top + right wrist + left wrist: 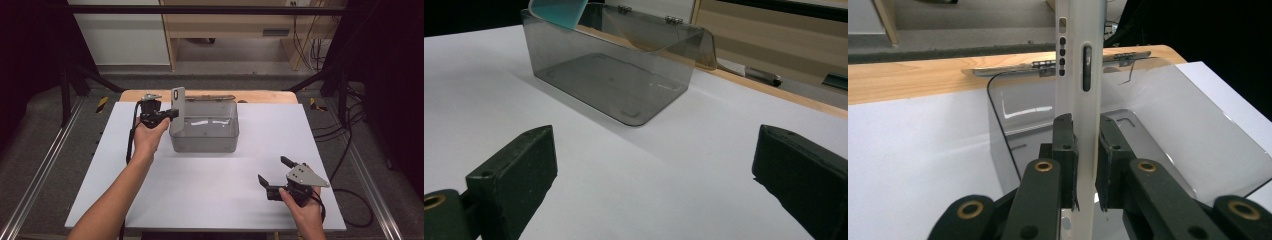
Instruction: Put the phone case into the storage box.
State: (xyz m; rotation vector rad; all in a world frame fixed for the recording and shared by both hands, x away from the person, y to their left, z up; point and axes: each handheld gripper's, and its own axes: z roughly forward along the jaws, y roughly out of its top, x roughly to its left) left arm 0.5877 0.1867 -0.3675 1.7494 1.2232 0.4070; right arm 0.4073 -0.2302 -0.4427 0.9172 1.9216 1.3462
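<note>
The left tool (169, 114) is clamped on the lower part of a phone case (178, 102), which stands upright on edge at the left rim of the clear box (204, 137). In the left gripper view the jaws bear on the two faces of the phone case (1079, 75), with its side cutouts facing the camera and the open box (1158, 130) directly beyond. The box lid (659, 37) is folded back behind the far wall.

The right tool (272, 175) rests near the front right of the white surface (200, 185), jaws wide apart, holding nothing.

Judgement: the step in hand is placing the case into the box. It is best carried inward past the left wall, lowered until close to the floor, then tilted flat before release. Clipping the rim could shift the unheld box; the free right tool could steady it.
</note>
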